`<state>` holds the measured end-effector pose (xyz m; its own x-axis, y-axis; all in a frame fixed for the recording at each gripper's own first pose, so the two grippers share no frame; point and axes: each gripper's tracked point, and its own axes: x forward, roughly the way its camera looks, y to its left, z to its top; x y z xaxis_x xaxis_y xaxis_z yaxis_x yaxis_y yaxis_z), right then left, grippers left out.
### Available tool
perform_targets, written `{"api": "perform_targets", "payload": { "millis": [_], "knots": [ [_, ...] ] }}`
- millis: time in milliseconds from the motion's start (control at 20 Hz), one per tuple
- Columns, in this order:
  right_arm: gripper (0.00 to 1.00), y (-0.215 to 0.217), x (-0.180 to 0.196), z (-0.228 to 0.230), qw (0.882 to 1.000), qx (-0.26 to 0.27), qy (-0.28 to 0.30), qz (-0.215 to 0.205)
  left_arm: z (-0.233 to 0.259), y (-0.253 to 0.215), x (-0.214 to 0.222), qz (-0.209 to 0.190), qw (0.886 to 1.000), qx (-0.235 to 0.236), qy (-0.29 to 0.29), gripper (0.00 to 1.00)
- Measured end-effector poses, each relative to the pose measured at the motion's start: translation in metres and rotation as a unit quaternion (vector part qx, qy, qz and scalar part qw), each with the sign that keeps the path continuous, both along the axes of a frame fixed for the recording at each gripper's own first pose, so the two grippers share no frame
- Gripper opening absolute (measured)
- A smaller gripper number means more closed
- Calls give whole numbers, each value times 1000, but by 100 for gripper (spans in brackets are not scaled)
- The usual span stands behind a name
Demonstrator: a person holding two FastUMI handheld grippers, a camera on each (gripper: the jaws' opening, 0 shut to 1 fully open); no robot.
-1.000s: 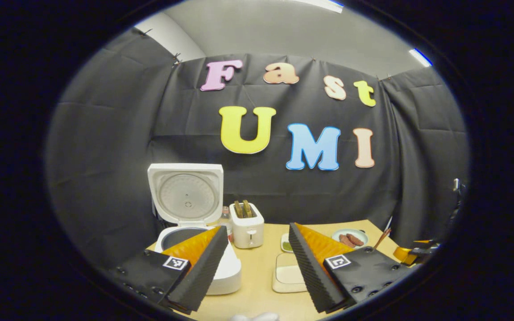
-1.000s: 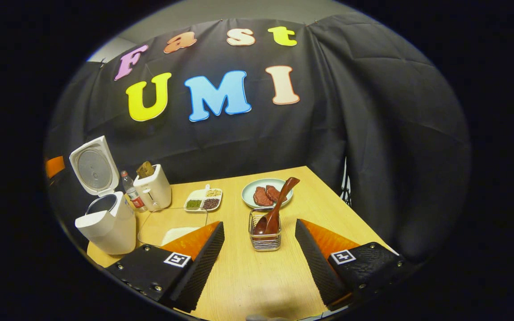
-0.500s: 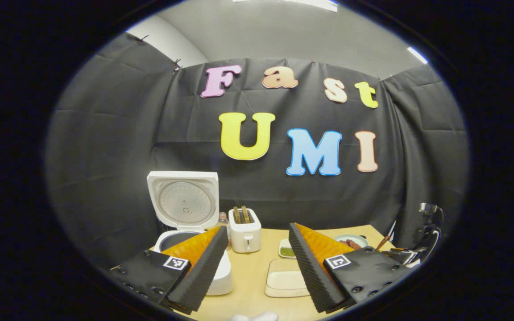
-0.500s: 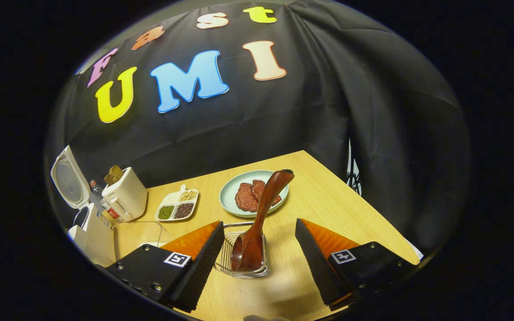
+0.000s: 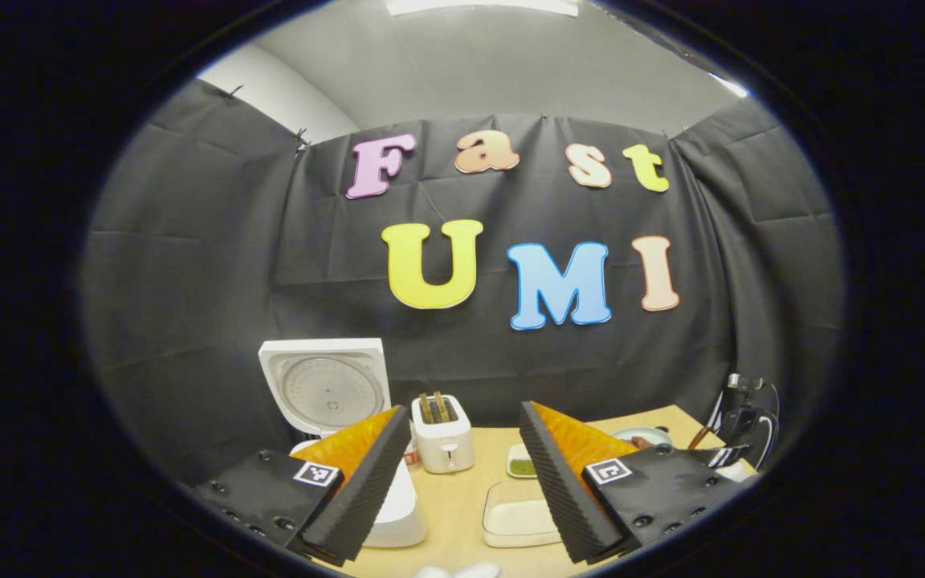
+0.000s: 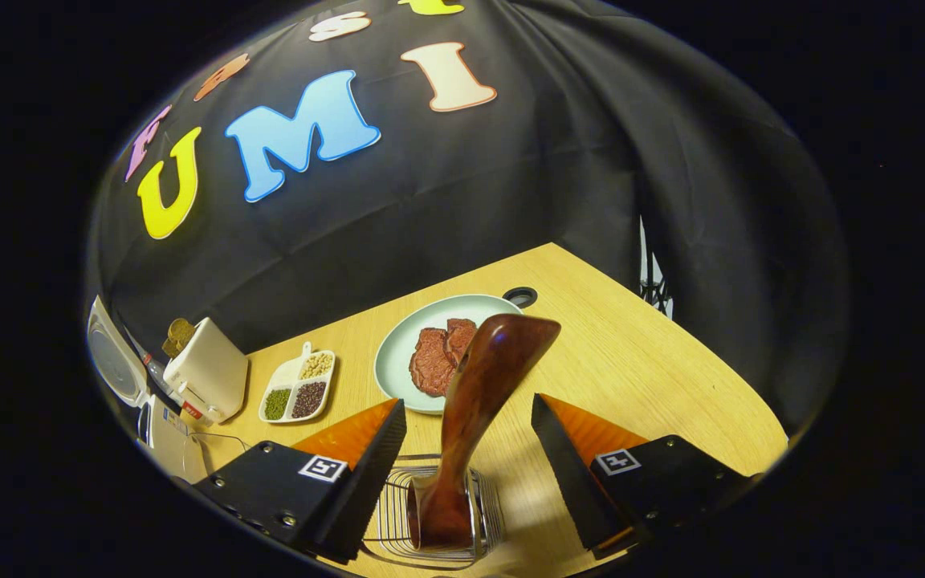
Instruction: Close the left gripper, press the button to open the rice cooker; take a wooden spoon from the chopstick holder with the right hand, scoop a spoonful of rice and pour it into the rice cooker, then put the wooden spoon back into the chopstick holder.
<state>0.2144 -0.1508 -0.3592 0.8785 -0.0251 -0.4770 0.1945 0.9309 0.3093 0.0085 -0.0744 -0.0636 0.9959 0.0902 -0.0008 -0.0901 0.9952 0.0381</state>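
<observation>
Standing open at 9 o'clock, the rice cooker confirms step one done. Right tongs gape empty astride the wooden spoon in the chopstick holder; left tongs gape empty. Grasping, scooping, pouring, returning remain.

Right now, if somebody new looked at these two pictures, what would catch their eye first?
Probably the wooden spoon, standing bowl-down in the wire holder between the open right gripper fingers. Next, the rice cooker at the table's left with its lid flipped up, beside the toaster.
</observation>
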Motion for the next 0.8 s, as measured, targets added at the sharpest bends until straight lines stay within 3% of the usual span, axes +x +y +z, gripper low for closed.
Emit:
{"api": "perform_targets", "payload": {
  "millis": [150,250,300,400,500,550,800],
  "knots": [
    [84,5,1,3,1000,5,3,5,-2,0,2,-3,1000,4,0,95],
    [44,7,1,3,1000,15,5,12,-2,-2,7,-8,1000,3,1,95],
    [52,7,1,2,1000,13,9,12,-1,-3,7,-11,1000,6,1,96],
    [24,3,2,5,1000,10,6,-1,-1,-2,9,-14,1000,8,-1,96],
    [23,2,3,7,1000,19,6,-5,-1,2,10,-13,1000,10,-4,95],
    [14,7,1,6,1000,20,8,0,-1,4,10,-13,1000,10,-3,95],
    [13,6,1,9,1000,11,6,-3,-6,16,9,-9,1000,5,2,96]
  ]
}}
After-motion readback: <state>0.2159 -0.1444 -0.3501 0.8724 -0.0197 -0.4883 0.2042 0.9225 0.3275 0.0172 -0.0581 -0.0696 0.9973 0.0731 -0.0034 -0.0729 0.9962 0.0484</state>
